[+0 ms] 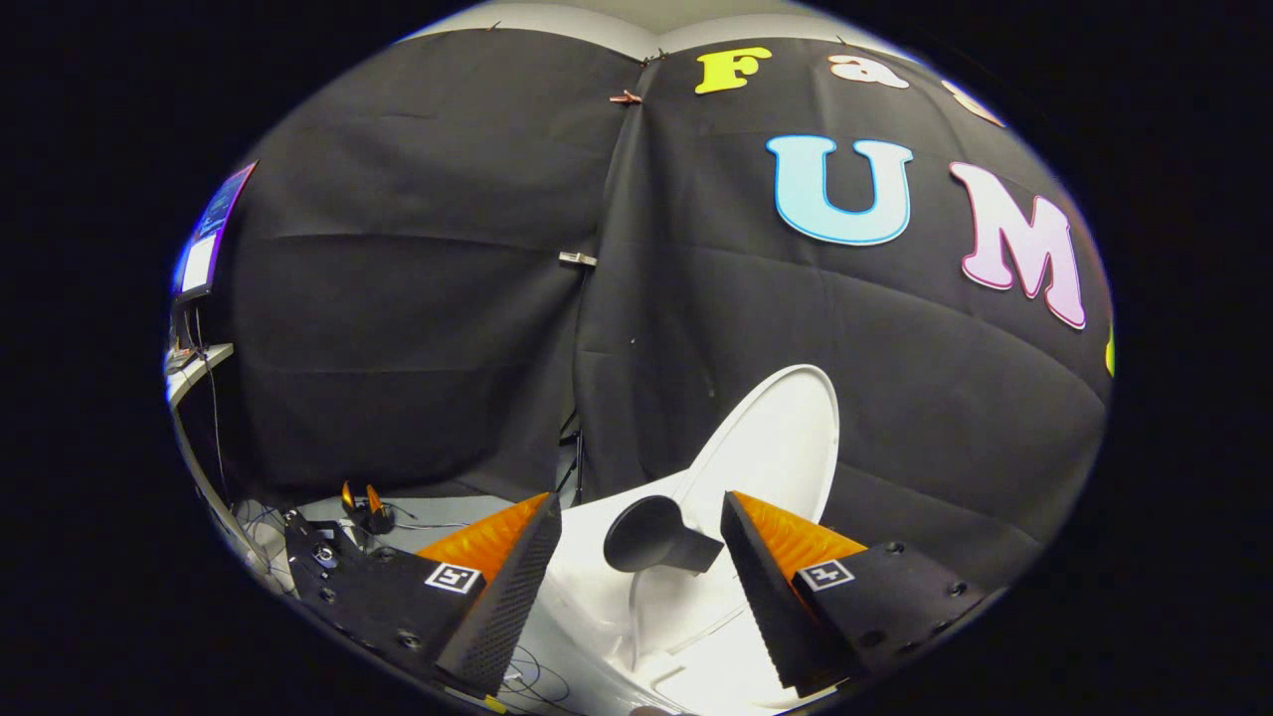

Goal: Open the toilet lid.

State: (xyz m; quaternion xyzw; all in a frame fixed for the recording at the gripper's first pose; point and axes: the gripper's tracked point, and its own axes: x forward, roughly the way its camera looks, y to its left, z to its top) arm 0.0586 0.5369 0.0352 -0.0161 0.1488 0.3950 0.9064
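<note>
The tongs (641, 557) stand wide apart, their two fingers spread with a clear gap and pressing on nothing. Between the fingers, a little ahead of their tips, sits a dark round knob (651, 537) on a short stem; it appears to be fixed to the white toilet, but its far end is hidden behind the right finger, so what it joins cannot be told. Neither finger touches it.

The toilet lid (781, 447) is raised, standing nearly upright just beyond the right finger, its pale inner face turned toward the camera and its rounded top edge set against the black cloth wall (398, 298). Its lower part is cut off by the right finger. Below and between the fingers lies the white toilet body (597, 587), with the curved line of the seat or rim faintly showing; most of the bowl is hidden under the tongs and cannot be made out.

Beyond the left finger, near the floor, a small dark object with two orange tips (363, 509) rests among loose cables (269, 517); it is too small to name surely. Farther off on that side a lit monitor (211, 234) stands on the edge of a pale tabletop (199, 366), both seen only in part. A small clip (577, 260) holds the seam where two cloth panels meet.
</note>
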